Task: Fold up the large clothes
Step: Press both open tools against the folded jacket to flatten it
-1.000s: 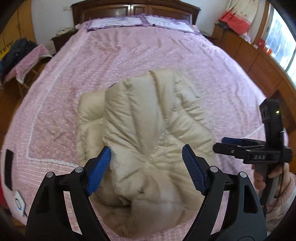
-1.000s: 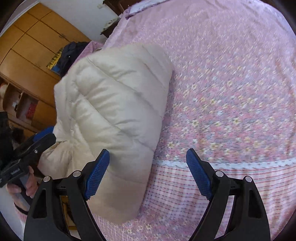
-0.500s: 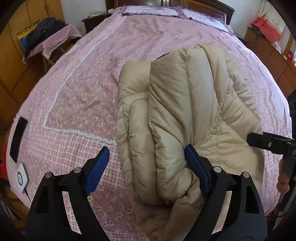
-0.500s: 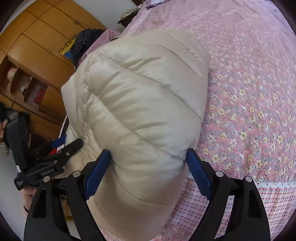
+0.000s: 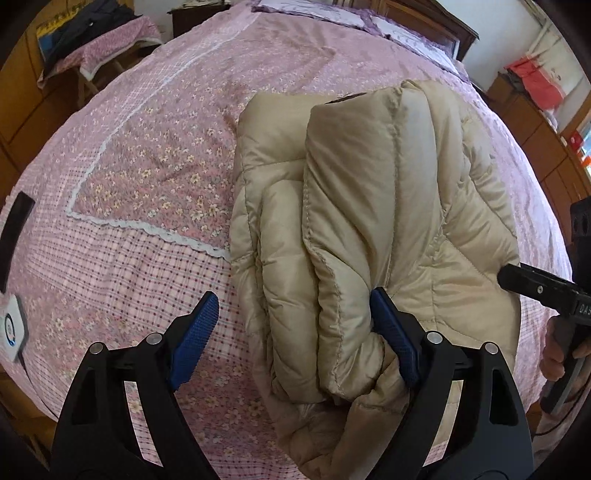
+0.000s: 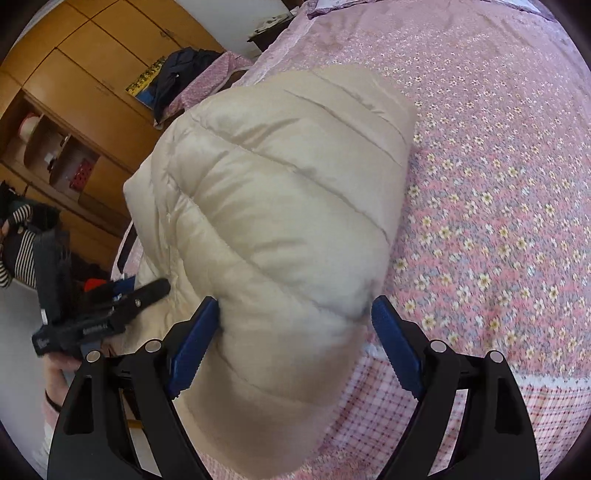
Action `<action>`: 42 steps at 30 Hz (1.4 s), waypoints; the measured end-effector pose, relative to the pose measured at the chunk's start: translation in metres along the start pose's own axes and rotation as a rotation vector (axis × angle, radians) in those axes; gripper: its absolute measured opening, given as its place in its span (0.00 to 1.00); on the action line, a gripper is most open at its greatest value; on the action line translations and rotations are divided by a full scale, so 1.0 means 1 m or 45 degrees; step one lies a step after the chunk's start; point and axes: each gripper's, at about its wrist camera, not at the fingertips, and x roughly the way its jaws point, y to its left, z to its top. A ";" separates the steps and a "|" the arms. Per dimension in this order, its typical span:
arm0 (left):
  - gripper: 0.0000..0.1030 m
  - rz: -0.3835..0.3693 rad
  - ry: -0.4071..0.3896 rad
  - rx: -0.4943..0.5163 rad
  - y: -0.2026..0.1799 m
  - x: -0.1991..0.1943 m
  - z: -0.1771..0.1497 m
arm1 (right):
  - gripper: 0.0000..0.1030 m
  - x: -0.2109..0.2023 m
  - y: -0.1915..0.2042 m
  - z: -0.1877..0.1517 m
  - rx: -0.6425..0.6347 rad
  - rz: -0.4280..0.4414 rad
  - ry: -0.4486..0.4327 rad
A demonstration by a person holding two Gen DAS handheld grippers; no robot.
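A beige quilted down jacket [image 5: 369, 206] lies folded in a thick bundle near the foot of a bed with a pink flowered cover [image 5: 147, 158]. My left gripper [image 5: 295, 332] is open, its jaws wide apart around the bundle's left layers at the near end. My right gripper [image 6: 295, 328] is open too, its jaws straddling the jacket's [image 6: 280, 206] puffy right side. The right gripper also shows in the left wrist view [image 5: 535, 288], at the jacket's right edge, and the left gripper shows in the right wrist view [image 6: 107, 314] at the left.
A wooden wardrobe [image 6: 74, 92] stands left of the bed. A chair with dark clothes [image 5: 92, 37] sits by it. Pillows [image 5: 332, 7] and a headboard lie at the far end. A dark phone [image 5: 14, 229] and a white device [image 5: 11, 328] lie on the bed's left edge.
Both grippers have moved in closer to the jacket's near end, the left one swinging around to its left side. The jaws stay wide open.
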 end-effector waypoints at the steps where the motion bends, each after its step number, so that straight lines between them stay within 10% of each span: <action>1: 0.81 -0.003 0.001 0.006 0.001 0.000 0.001 | 0.80 -0.001 -0.003 -0.001 -0.006 0.002 -0.006; 25: 0.83 -0.184 0.014 -0.110 0.039 0.022 -0.002 | 0.91 0.033 -0.028 -0.048 0.380 0.351 -0.049; 32: 0.61 -0.482 -0.046 -0.228 0.054 0.024 -0.016 | 0.89 0.060 -0.007 -0.048 0.375 0.417 -0.060; 42: 0.47 -0.761 -0.131 -0.281 0.036 0.021 -0.015 | 0.61 0.012 0.008 -0.020 0.212 0.397 -0.220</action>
